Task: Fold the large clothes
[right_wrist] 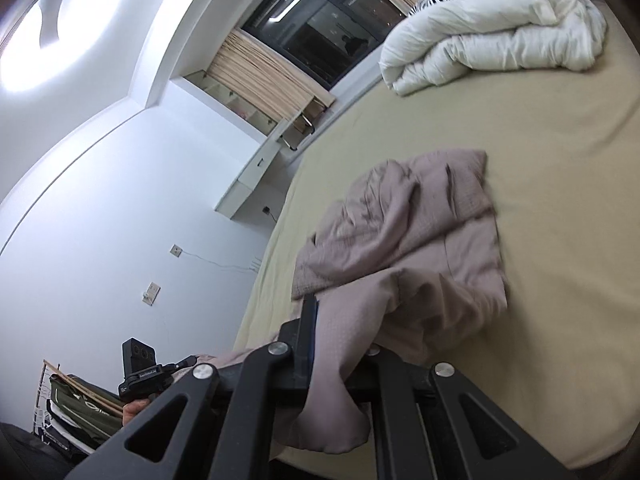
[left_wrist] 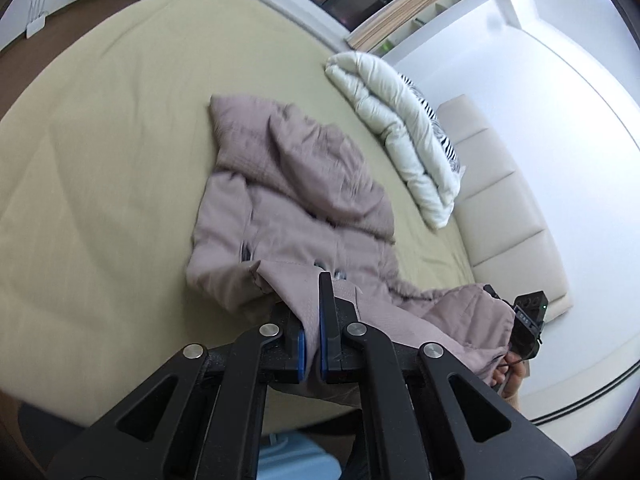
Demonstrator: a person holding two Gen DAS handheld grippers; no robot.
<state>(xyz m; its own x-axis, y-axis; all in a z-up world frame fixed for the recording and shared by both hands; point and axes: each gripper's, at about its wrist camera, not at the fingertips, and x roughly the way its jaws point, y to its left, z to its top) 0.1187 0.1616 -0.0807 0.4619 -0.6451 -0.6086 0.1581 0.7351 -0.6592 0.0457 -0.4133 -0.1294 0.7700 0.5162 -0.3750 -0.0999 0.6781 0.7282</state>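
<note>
The mauve padded garment (left_wrist: pixel 288 184) lies crumpled on the bed (left_wrist: pixel 112 152), near the bed's middle, with its near end lifted toward the person. The left gripper (left_wrist: pixel 311 320) has its two fingers closed on a fold of this near edge; the cloth passes between the blue pads. The right gripper (right_wrist: pixel 344 344) also holds the garment: cloth fills the space between its fingers and hangs down below them, but one finger is covered by the fabric, so I judge it closed on the cloth more than I see it.

The garment looks soft, thick and quilted, light for its size, and not slippery. It will sag and bunch where it is not supported, so I think the best places to hold are the hem or a seam, far apart from each other, to keep the edge straight.

On the bed there is much free sheet on the side of the garment away from the white duvet (left_wrist: pixel 400 128). The duvet and a zebra pillow (left_wrist: pixel 444 140) lie near the headboard (left_wrist: pixel 504 216), apart from the garment, and a fold should go away from them
</note>
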